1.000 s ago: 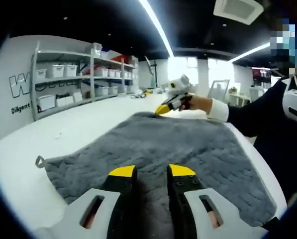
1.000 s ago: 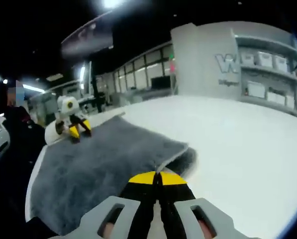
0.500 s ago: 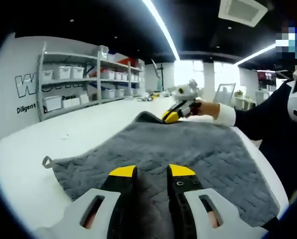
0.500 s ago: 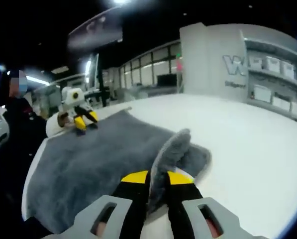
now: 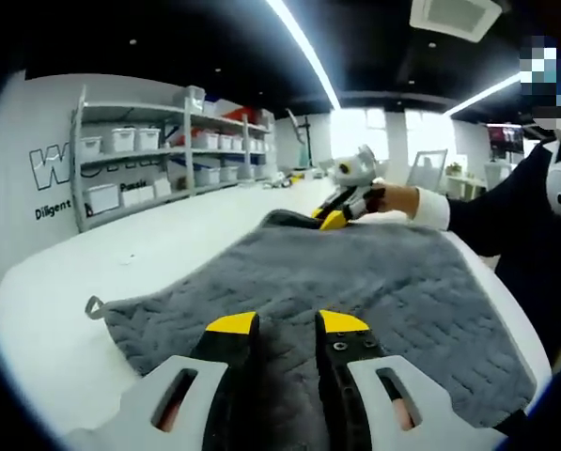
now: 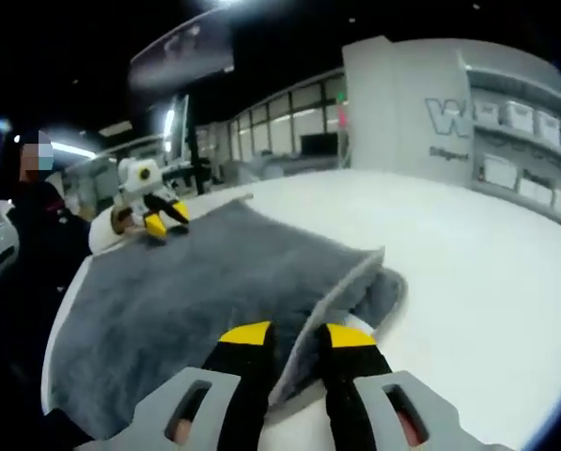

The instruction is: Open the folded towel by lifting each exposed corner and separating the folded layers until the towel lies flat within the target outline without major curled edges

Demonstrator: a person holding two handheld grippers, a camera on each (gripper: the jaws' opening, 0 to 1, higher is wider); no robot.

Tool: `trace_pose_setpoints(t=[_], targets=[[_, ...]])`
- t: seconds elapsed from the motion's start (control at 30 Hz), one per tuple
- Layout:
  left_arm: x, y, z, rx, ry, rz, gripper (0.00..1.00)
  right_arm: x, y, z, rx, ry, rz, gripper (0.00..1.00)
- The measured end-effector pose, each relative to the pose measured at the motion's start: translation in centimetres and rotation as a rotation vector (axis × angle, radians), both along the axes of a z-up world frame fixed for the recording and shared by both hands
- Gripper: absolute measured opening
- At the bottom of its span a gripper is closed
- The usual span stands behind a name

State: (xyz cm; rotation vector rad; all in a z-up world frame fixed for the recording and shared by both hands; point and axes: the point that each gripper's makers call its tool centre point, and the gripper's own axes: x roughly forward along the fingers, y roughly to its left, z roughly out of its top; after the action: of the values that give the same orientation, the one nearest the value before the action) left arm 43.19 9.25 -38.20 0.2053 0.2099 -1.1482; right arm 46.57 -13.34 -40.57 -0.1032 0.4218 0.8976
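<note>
As the grey towel (image 5: pixel 355 282) lay on the white table (image 5: pixel 101 272), both grippers, left (image 5: pixel 288 327) and right (image 6: pixel 295 335), straddled its edges spread; soft and limp, it looked best pinched at corners.

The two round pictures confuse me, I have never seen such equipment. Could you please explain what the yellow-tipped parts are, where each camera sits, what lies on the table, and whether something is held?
No robot is here. A person holds one hand-held gripper in each hand, and a fisheye camera rides on each, looking along its two yellow-tipped jaws.

In the left gripper view, the left hand-held gripper rises from the bottom, jaws open above a grey towel spread on a white table. Far across the towel is the right hand-held gripper.

The right gripper view looks back from that side. Its jaws stand apart around a raised corner of the towel; whether they still pinch it I cannot tell. Shelves with white bins stand behind.
</note>
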Motion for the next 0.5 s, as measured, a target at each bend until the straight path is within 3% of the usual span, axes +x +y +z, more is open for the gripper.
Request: trace_pose_setpoints(t=[0.17, 0.37, 0.5], targets=[[0.2, 0.1, 0.0, 0.007, -0.006, 0.005, 0.23, 0.8, -0.8, 0.3, -0.018, -0.028, -0.027, 0.00], [0.9, 0.6, 0.3, -0.008, 0.010, 0.023, 0.23, 1.3, -0.9, 0.9, -0.035, -0.072, -0.030, 0.00], [0.5, 0.3, 1.1, -0.065, 0.040, 0.036, 0.23, 1.7, -0.8, 1.4, -0.049, -0.112, -0.042, 0.00]])
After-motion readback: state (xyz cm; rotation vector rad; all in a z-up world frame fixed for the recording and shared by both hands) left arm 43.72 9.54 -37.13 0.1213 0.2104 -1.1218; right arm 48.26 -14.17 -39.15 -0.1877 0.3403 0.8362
